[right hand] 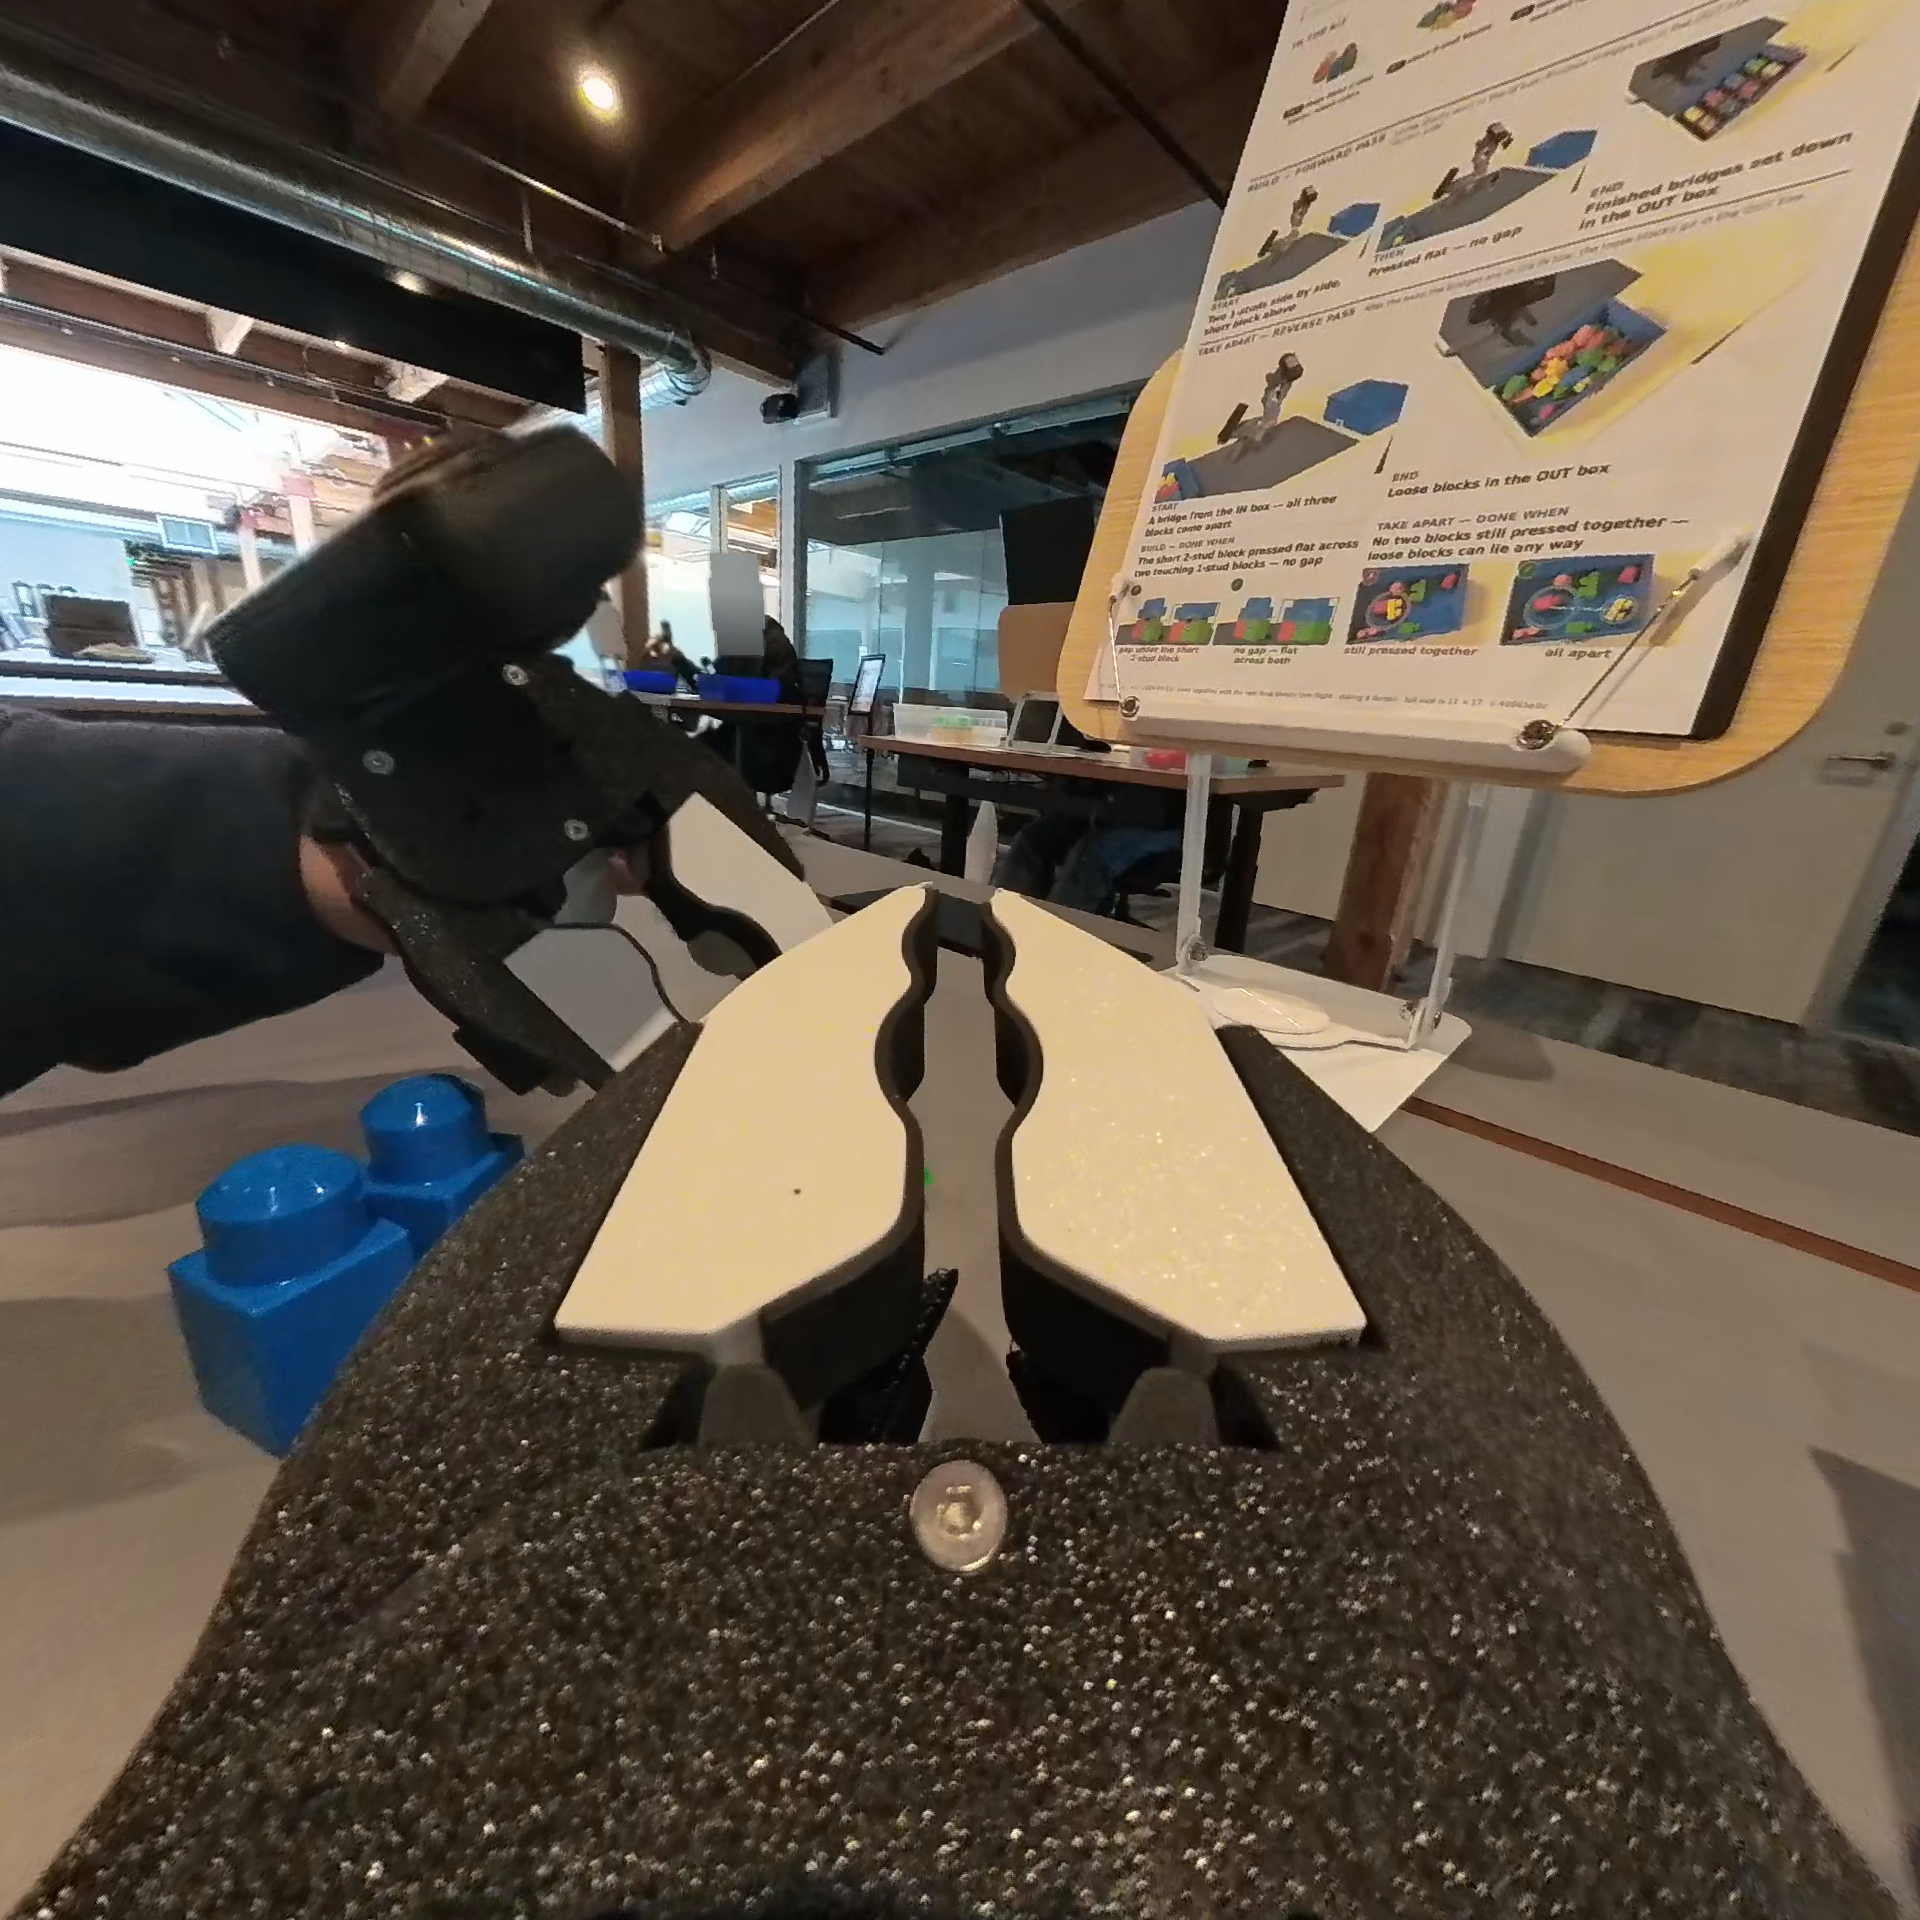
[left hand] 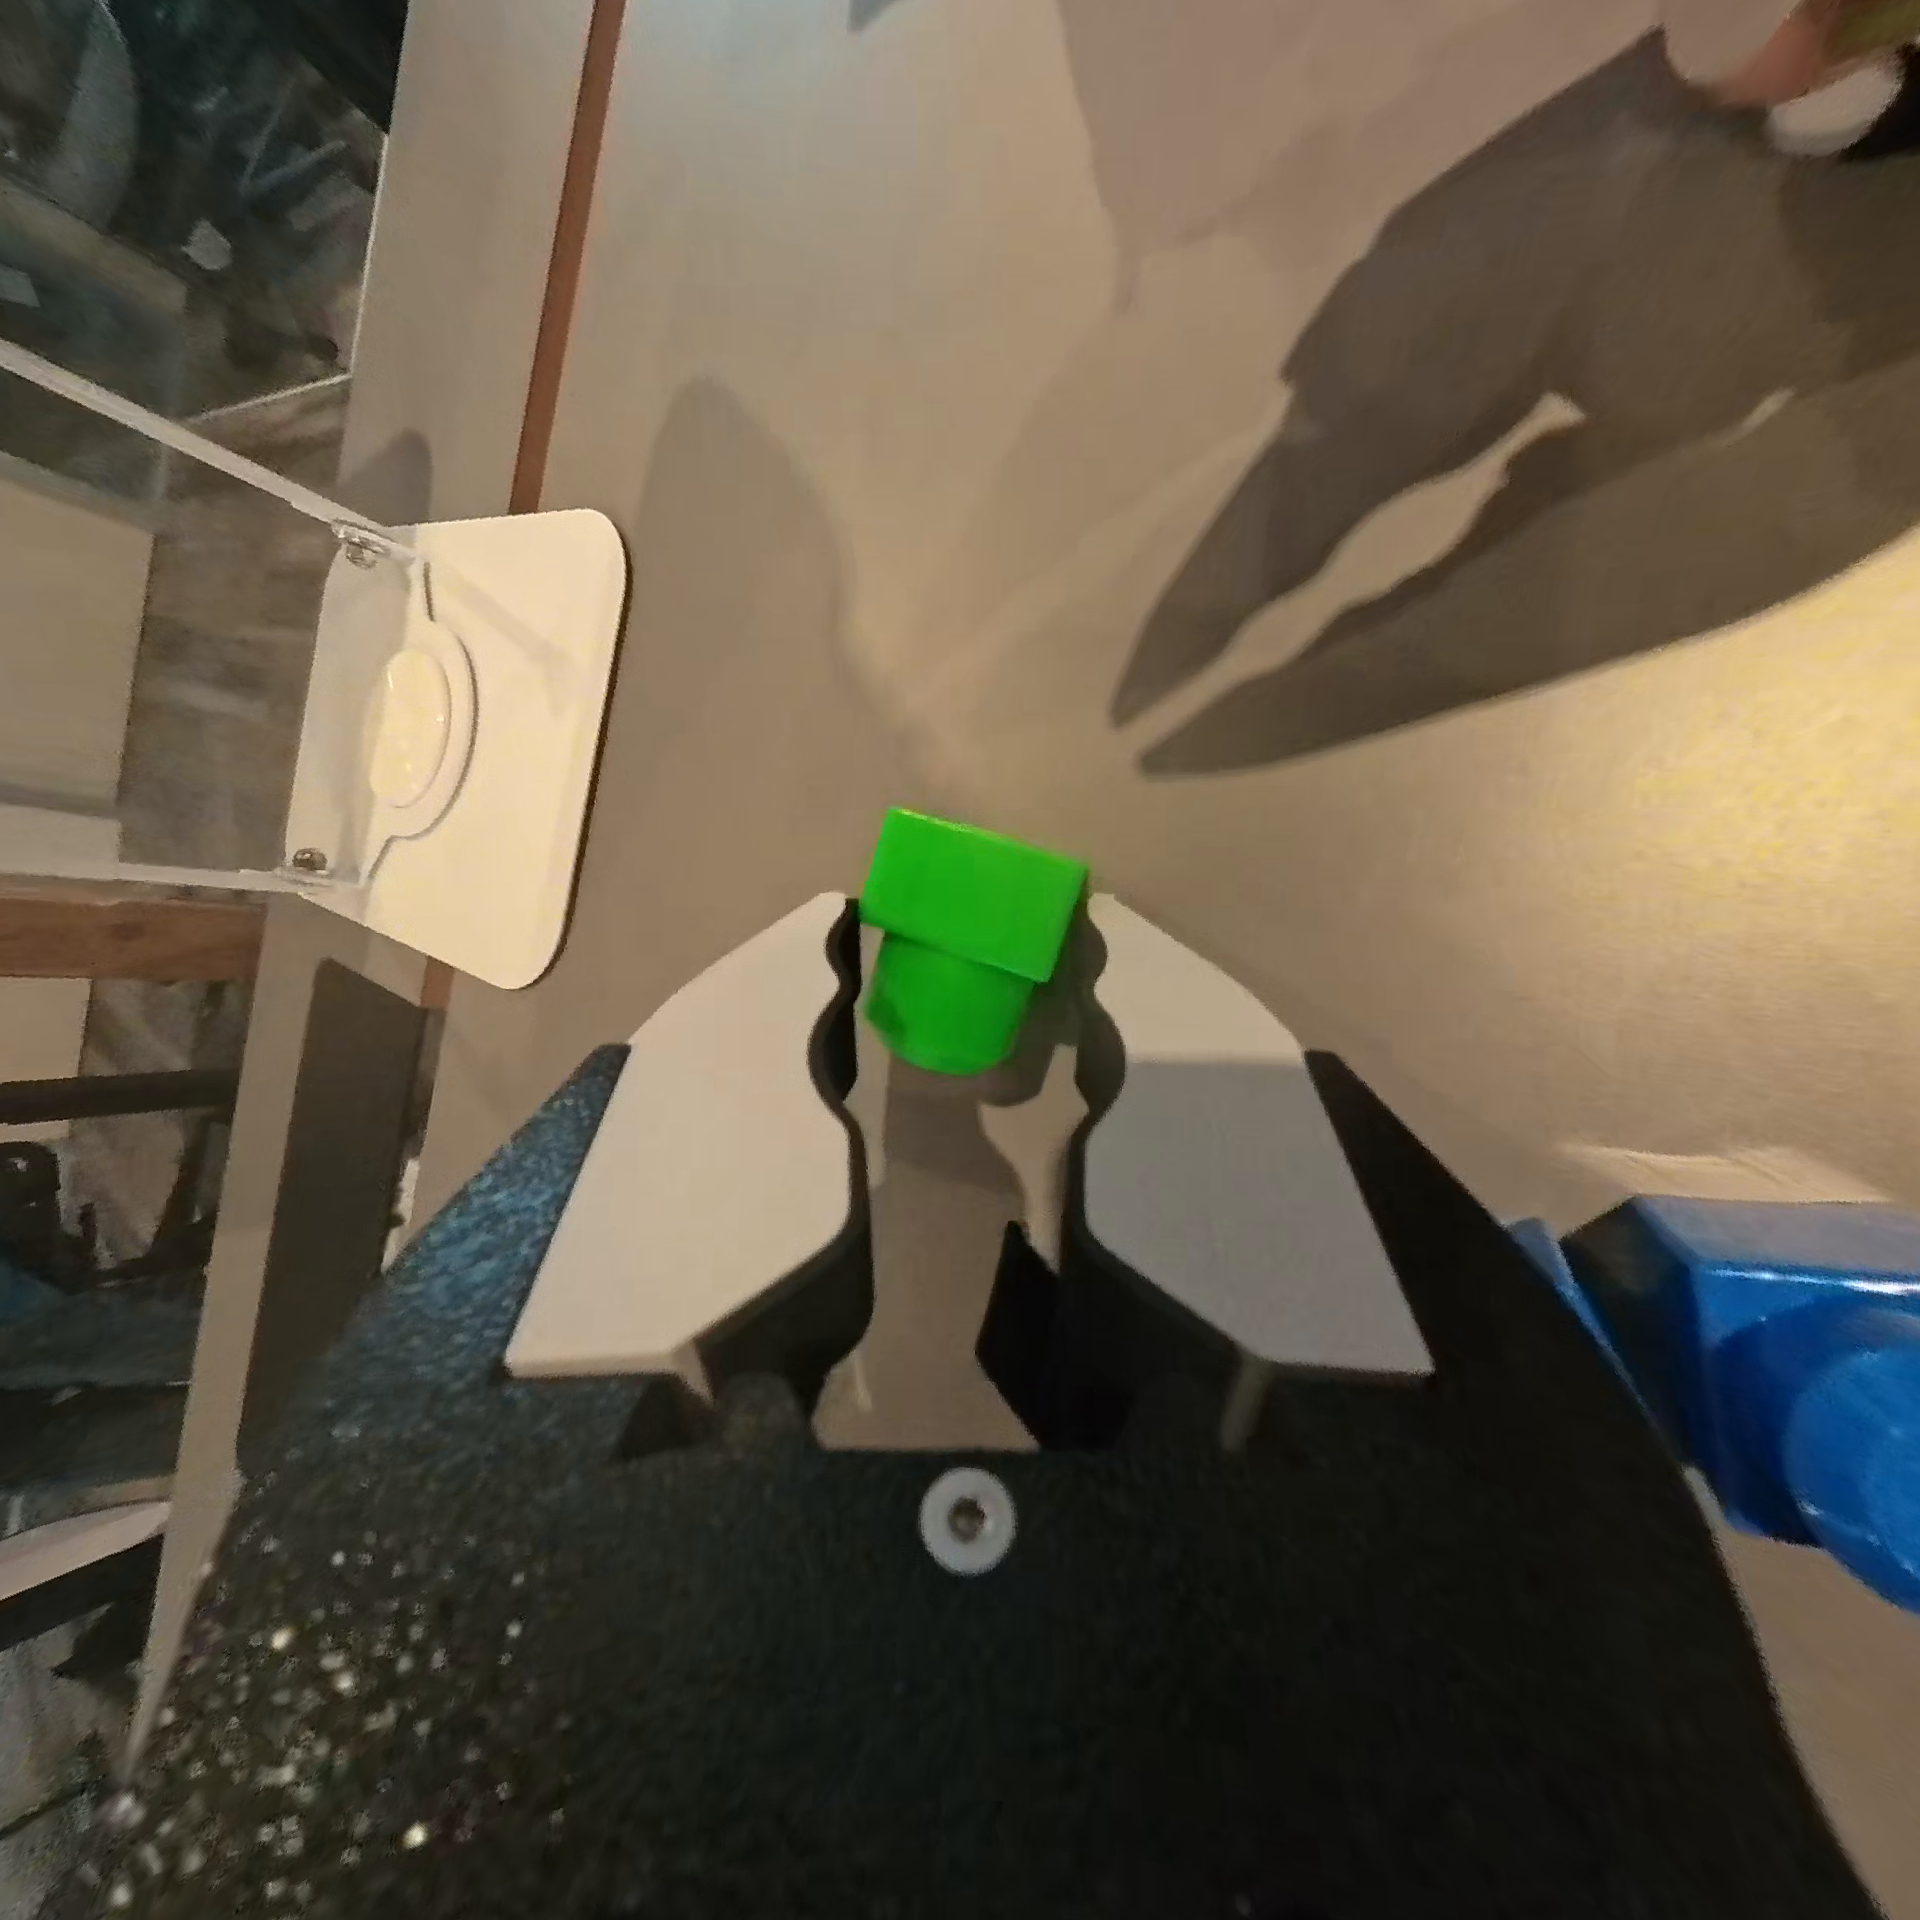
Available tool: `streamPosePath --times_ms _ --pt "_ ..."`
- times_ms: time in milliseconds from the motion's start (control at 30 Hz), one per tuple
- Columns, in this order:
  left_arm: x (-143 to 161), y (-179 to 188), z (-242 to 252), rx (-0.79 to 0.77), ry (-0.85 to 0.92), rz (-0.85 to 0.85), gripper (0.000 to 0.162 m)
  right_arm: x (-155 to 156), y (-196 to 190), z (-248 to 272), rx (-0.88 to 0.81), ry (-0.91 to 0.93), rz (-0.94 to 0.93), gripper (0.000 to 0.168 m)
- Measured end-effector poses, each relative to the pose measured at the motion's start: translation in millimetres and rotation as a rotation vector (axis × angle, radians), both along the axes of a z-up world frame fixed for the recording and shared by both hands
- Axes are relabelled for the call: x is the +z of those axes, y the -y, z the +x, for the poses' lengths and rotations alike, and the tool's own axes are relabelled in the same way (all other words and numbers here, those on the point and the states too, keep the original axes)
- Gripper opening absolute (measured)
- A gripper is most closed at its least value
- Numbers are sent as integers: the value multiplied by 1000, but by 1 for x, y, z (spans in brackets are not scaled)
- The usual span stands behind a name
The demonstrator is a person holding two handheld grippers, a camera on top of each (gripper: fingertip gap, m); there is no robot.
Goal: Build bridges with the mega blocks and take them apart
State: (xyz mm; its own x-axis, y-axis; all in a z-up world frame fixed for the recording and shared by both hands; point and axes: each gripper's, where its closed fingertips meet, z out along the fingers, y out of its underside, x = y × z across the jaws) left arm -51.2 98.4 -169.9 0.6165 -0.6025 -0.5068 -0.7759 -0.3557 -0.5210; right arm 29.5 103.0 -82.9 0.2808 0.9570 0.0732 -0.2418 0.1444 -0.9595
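The left gripper [left hand: 971,914] grips a small green block [left hand: 966,940] between its jaw tips; the block's single round stud points back toward the camera, so its long axis runs along the jaws, square base outward. It is smooth, glossy plastic. A blue block [left hand: 1756,1382] lies on the matte grey worktop [left hand: 1039,416], right of these jaws. The right gripper [right hand: 961,914] has narrow jaws, a thin gap between the wavy white pads [right hand: 790,1153], nothing visibly held. Left of them the blue block [right hand: 322,1247] stands studs up, two rounded studs in a row.
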Motion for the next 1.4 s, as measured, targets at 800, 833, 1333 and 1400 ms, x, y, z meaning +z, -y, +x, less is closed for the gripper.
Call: streamPosePath --times_ms 800,833,1333,1400 --pt "75 92 -54 250 436 327 42 -1 0 0 8 4 -24 7" --pt "71 99 -52 252 454 319 44 -2 0 0 8 5 -23 7" --pt "-21 110 11 437 540 88 124 -2 1 -1 17 11 -25 7" --pt "-25 108 14 418 537 66 117 -2 1 -1 18 10 -28 7"
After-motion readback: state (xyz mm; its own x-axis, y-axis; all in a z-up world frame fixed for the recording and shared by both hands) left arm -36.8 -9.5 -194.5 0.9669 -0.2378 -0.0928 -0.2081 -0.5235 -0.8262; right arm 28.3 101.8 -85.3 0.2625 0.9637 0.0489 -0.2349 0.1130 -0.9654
